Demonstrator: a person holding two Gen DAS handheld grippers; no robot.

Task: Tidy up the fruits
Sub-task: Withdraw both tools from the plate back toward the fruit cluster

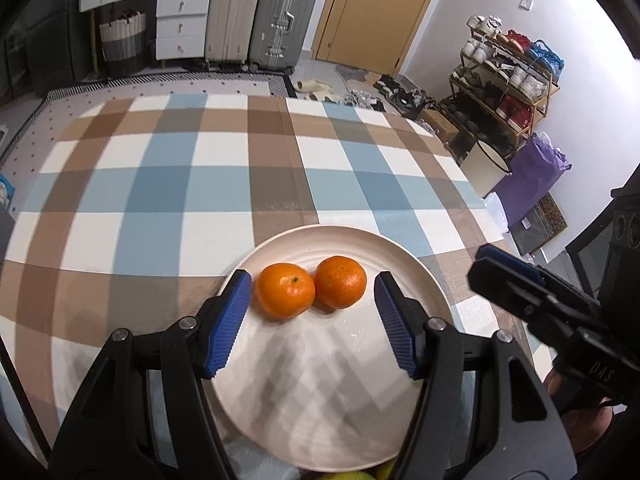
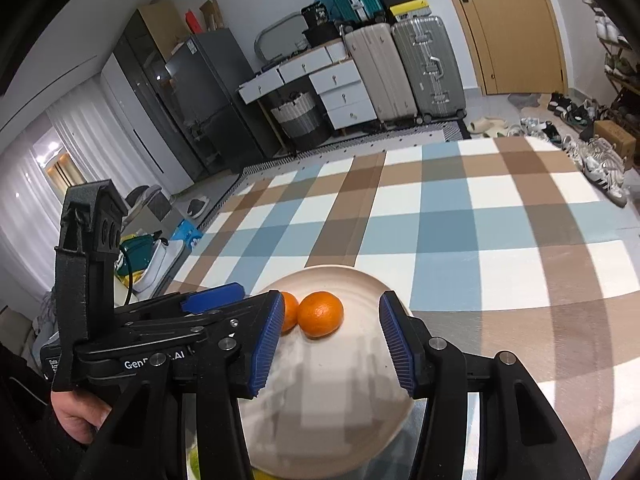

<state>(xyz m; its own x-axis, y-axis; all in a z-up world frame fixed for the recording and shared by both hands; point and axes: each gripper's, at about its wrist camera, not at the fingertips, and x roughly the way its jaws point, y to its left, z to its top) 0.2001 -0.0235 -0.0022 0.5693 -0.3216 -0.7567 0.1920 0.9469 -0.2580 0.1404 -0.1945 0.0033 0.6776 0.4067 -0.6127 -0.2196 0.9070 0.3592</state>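
Two orange mandarins [image 1: 285, 290] [image 1: 340, 281] lie side by side, touching, on a pale round plate [image 1: 340, 400] on the checked tablecloth. My left gripper [image 1: 312, 294] is open and empty, its blue pads on either side of the pair, just above the plate. My right gripper [image 2: 328, 320] is open and empty over the same plate [image 2: 332, 420]; the right-hand mandarin [image 2: 321, 314] sits between its fingers and the other mandarin [image 2: 289, 312] is partly hidden by the left finger. The right gripper also shows in the left wrist view [image 1: 504, 272]. A yellow-green fruit [image 1: 352, 475] peeks out below the plate.
The checked tablecloth [image 1: 200, 184] stretches far ahead of the plate. Beyond the table stand suitcases [image 1: 260, 16], white drawers [image 1: 180, 24], a wooden door [image 1: 372, 8] and a shoe rack [image 1: 508, 80]. The left gripper's body [image 2: 100, 320] is close on the left in the right wrist view.
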